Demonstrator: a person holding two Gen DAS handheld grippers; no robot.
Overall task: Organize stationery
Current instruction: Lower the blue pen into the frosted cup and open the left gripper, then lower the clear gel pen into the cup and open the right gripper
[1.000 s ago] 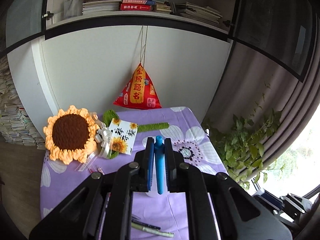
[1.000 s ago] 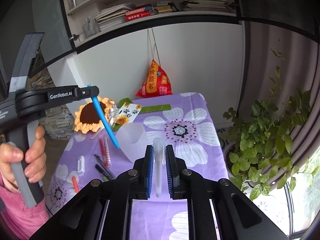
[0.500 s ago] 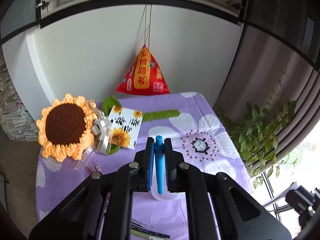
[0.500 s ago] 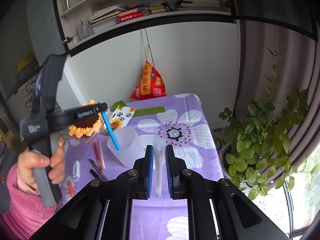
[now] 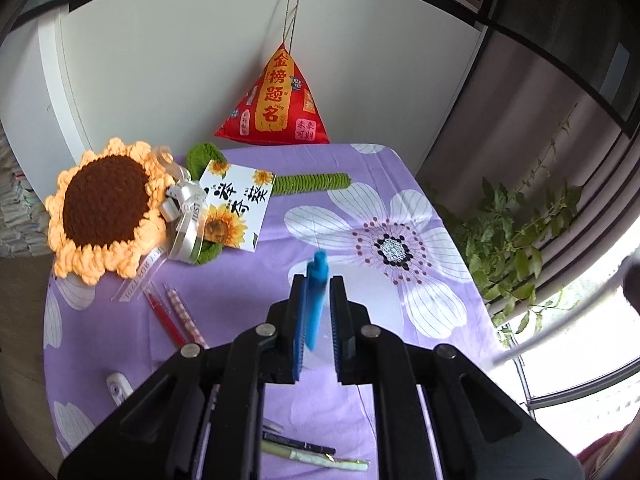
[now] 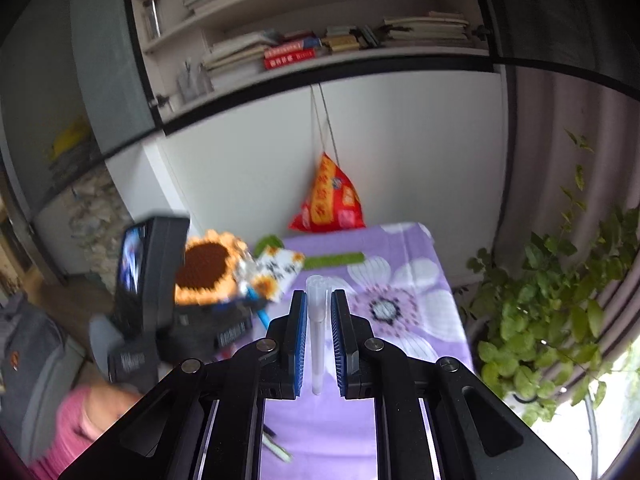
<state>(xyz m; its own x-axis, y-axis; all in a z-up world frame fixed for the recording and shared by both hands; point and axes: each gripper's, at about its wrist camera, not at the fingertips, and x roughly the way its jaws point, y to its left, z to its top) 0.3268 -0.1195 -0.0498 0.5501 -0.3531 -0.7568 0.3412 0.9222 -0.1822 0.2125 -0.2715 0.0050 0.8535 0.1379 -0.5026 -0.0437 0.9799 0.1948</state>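
Observation:
My left gripper (image 5: 318,286) is shut on a blue pen (image 5: 316,300) and holds it over a translucent cup (image 5: 320,332) on the purple cloth; the pen tip drops behind the jaws toward the cup. My right gripper (image 6: 319,302) is shut on a clear white pen (image 6: 316,336), held above the table. The left gripper also shows in the right wrist view (image 6: 160,304), blurred, with the blue pen (image 6: 258,308). Red and checked pens (image 5: 172,316) lie on the cloth at left; dark and pale green pens (image 5: 308,454) lie near the front.
A crochet sunflower (image 5: 104,208) with a card (image 5: 236,208) lies at the back left, a red pyramid bag (image 5: 276,100) at the back wall. A small white item (image 5: 118,388) lies front left. A plant (image 5: 516,232) stands right of the table.
My left gripper has come lower and closer over the table, bringing the blue pen down at the cup. The right gripper has drawn back and up with the white pen.

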